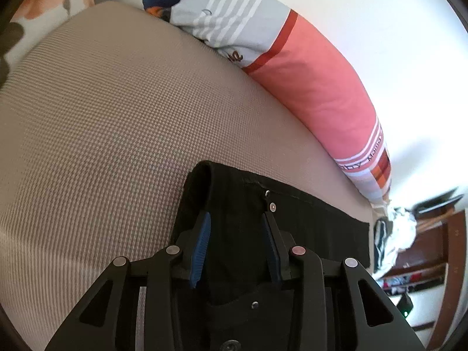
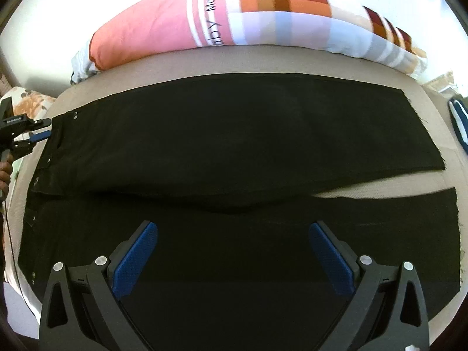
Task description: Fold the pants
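Pants (image 2: 222, 134), black and limp, lie spread flat across the bed (image 1: 117, 117), waistband at the left end in the right wrist view, both legs running out to the right with a sliver of mattress showing between the hems. The cloth looks like a soft, medium-weight weave: it should drape and sag rather than hold a line, so I judge it wants lifting at a firm edge, the waistband or a hem, not mid-leg. Small metal snaps glint along the waistband. The left tongs (image 1: 238, 228) sit over the waistband corner of the pants, blue ribbed pads partly closed with dark cloth between them; whether the pads press yet, I cannot tell. The right tongs (image 2: 234, 234) hover over the near leg, spread wide and holding nothing. Under the pants, the bed cover is a beige waffle-textured weave, grippy-looking. Beyond the pants, along the far edge, lies a long plump pillow (image 2: 152, 35), salmon pink with white stripes and a chequered patch. A floral cushion (image 1: 49, 3) sits past the waistband end.
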The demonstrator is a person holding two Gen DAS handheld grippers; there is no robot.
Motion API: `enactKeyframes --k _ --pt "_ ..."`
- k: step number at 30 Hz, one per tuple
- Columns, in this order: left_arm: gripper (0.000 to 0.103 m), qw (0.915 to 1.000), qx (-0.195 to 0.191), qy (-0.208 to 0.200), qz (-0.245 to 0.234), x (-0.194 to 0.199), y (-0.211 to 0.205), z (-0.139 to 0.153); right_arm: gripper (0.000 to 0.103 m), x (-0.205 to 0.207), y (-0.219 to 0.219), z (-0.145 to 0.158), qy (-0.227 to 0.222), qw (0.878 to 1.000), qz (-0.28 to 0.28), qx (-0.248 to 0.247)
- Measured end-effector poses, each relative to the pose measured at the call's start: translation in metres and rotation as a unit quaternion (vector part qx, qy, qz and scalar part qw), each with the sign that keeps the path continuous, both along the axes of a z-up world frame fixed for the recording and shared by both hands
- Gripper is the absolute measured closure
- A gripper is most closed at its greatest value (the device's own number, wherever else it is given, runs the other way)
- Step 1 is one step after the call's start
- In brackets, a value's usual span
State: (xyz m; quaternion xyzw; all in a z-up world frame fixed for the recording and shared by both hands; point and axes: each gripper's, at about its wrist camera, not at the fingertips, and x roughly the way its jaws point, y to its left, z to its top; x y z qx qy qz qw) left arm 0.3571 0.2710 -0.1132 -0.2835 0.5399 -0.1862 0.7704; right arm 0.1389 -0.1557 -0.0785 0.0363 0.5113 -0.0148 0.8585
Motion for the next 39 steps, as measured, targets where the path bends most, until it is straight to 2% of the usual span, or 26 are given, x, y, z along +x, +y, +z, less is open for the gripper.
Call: enactKeyframes --k 2,7,9,14,20,21,22,23,24,27,31,32,35,36,39 --pt "0.066 1.0000 0.006 0.000 -0.003 0.004 0.004 -0.002 0.000 0.006 0.005 0.002 -0.001 1.000 0.004 0.002" --pt "0.066 0.9997 -0.007 -0.008 -0.021 0.008 0.005 -0.006 0.000 0.020 0.018 0.008 -0.011 1.000 0.012 0.005" --pt "0.066 0.9991 -0.025 -0.010 -0.034 0.013 -0.002 -0.007 0.000 0.028 0.022 0.006 -0.008 1.000 0.016 0.006" --pt "0.066 0.9978 -0.030 -0.019 -0.057 0.031 -0.019 -0.012 0.000 0.041 0.032 0.001 -0.005 0.999 0.031 0.006" --pt "0.067 0.9973 -0.060 -0.017 -0.038 0.047 -0.021 -0.025 0.000 0.060 0.037 -0.001 -0.009 0.998 0.059 0.016" --pt "0.070 0.9973 -0.060 -0.026 -0.035 0.044 -0.020 -0.024 0.000 0.064 0.036 0.000 -0.011 0.997 0.066 0.024" --pt "0.086 0.9978 -0.048 -0.034 -0.029 0.041 -0.020 -0.023 0.000 0.072 0.035 0.003 -0.016 0.996 0.081 0.035" --pt "0.093 0.9982 -0.037 -0.039 -0.026 0.037 -0.018 -0.022 0.000 0.080 0.035 0.005 -0.019 0.995 0.093 0.038" --pt "0.093 0.9981 -0.033 -0.047 -0.022 0.033 -0.018 -0.019 0.000 0.085 0.035 0.006 -0.021 0.994 0.100 0.038" --pt "0.095 0.9957 -0.053 -0.075 -0.012 0.019 -0.019 -0.003 0.000 0.113 0.029 0.016 -0.034 0.988 0.141 0.047" --pt "0.095 0.9890 -0.069 -0.128 -0.025 -0.005 -0.026 0.031 0.000 0.158 0.027 0.026 -0.037 0.973 0.227 0.025" --pt "0.095 0.9848 -0.079 -0.150 -0.035 -0.015 -0.028 0.042 0.000 0.168 0.028 0.027 -0.032 0.968 0.250 0.023" --pt "0.095 0.9737 -0.113 -0.193 -0.044 -0.035 -0.022 0.063 0.000 0.196 0.026 0.026 -0.005 0.950 0.311 0.019" --pt "0.095 0.9702 -0.128 -0.201 -0.045 -0.042 -0.020 0.067 0.000 0.206 0.027 0.023 0.011 0.941 0.339 0.019" --pt "0.095 0.9658 -0.143 -0.213 -0.042 -0.052 -0.017 0.075 0.002 0.224 0.030 0.012 0.044 0.920 0.388 0.017"
